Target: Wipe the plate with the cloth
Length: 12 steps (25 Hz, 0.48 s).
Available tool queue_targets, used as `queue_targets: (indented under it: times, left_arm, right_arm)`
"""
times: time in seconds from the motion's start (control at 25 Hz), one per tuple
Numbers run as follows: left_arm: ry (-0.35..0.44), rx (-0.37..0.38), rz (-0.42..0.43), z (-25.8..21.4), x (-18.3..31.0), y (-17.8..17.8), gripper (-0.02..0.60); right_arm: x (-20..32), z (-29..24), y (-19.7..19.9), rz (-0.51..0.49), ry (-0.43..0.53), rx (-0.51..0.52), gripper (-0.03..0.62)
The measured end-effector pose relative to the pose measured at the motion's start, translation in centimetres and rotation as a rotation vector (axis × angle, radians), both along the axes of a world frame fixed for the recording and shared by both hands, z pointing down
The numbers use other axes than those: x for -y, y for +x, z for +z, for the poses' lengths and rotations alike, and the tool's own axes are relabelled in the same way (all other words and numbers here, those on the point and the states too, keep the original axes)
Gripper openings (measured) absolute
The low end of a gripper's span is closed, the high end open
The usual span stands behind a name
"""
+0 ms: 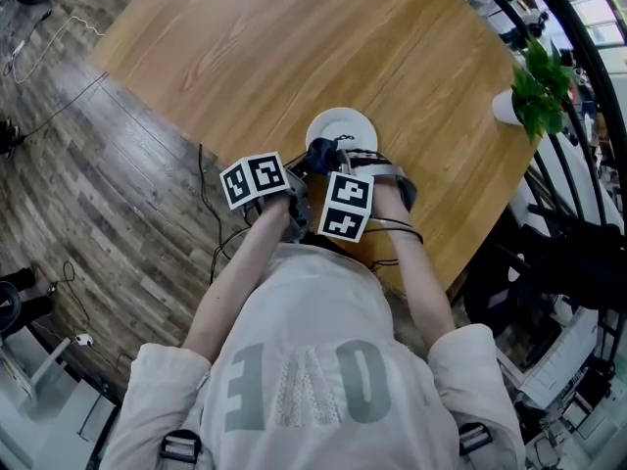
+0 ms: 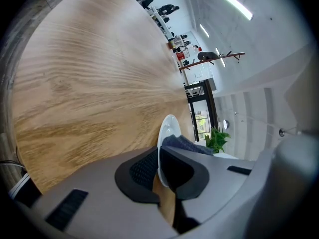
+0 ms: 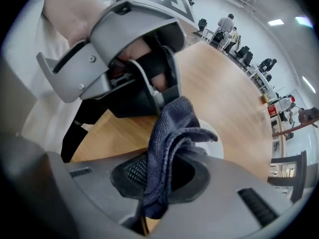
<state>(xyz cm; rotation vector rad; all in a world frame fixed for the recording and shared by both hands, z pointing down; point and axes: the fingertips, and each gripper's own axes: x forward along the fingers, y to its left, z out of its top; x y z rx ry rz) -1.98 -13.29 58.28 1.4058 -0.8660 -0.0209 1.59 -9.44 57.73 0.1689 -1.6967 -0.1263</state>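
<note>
Plate (image 1: 341,128), white, is at the near edge of the wooden table (image 1: 294,47), its near rim pinched in the closed jaws of the left gripper (image 2: 160,171). The right gripper (image 3: 159,176) is clamped on the dark blue cloth (image 3: 169,133), which is bunched over the plate. Large grey letters on the person's shirt (image 1: 304,380) cannot be read with certainty.

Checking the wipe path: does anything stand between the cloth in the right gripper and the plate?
Nothing visible does. The right gripper holds the cloth right at the plate, whose near rim the left gripper clamps.
</note>
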Motion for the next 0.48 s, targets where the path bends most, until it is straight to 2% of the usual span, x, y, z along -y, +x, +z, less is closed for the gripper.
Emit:
queue_targets:
  times: [0.24,0.48]
  left_arm:
    - [0.011,0.006,-0.005,0.0,-0.2,-0.2,0.024]
    - [0.045,0.016,0.006,-0.2,0.0,0.4,0.029]
  right_arm:
    - [-2.7,-0.5,0.3,-0.007,-0.053,-0.015,0.058]
    - [-2.4,-1.0,1.0,0.005,-0.045,-0.002,0.058]
